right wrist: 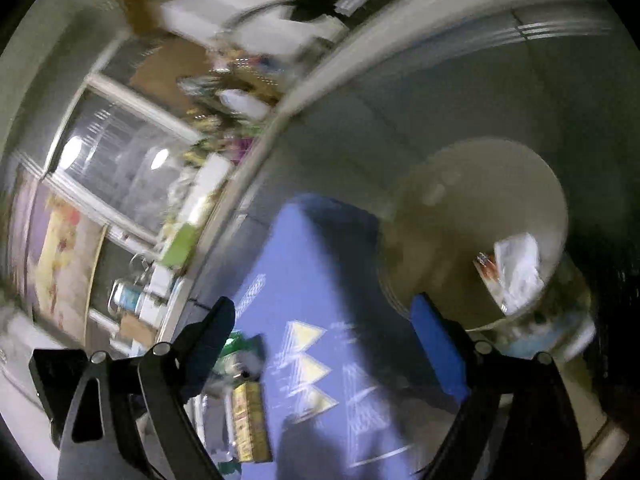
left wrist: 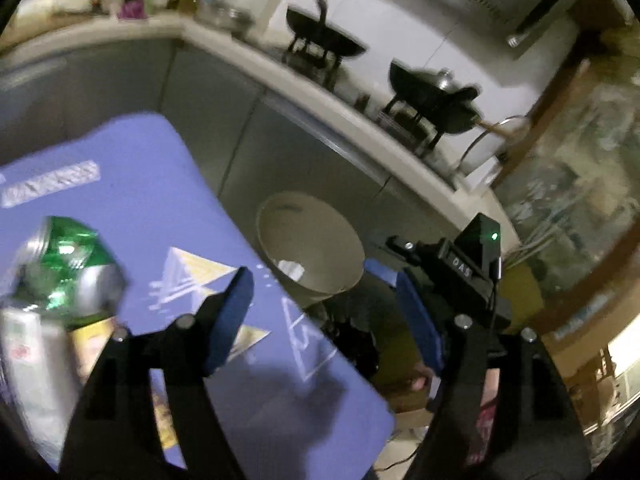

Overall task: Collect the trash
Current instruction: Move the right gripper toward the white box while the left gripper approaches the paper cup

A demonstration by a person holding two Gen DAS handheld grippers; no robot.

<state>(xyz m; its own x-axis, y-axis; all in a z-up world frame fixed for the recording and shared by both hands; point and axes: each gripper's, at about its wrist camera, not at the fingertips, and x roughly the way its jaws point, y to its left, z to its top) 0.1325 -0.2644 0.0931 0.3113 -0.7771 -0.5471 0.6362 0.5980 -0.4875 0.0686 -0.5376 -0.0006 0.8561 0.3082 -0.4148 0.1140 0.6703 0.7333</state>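
Observation:
A crushed green and silver can (left wrist: 66,268) lies on the blue table mat (left wrist: 168,200) at the left of the left wrist view, beside a yellow packet (left wrist: 94,340). My left gripper (left wrist: 324,312) is open and empty, right of the can. A beige trash bin (left wrist: 310,252) stands beyond the table's edge with white paper inside. In the right wrist view my right gripper (right wrist: 332,344) is open and empty above the mat (right wrist: 320,264), with the bin (right wrist: 480,216) holding crumpled paper (right wrist: 516,268) at its right. The can (right wrist: 236,348) and yellow packet (right wrist: 250,420) sit low left.
A kitchen counter (left wrist: 360,120) with two black woks (left wrist: 432,100) runs behind the table. Grey cabinet doors (left wrist: 224,120) stand below it. The other gripper's black body (left wrist: 460,268) shows at the right of the left wrist view. Both views are motion blurred.

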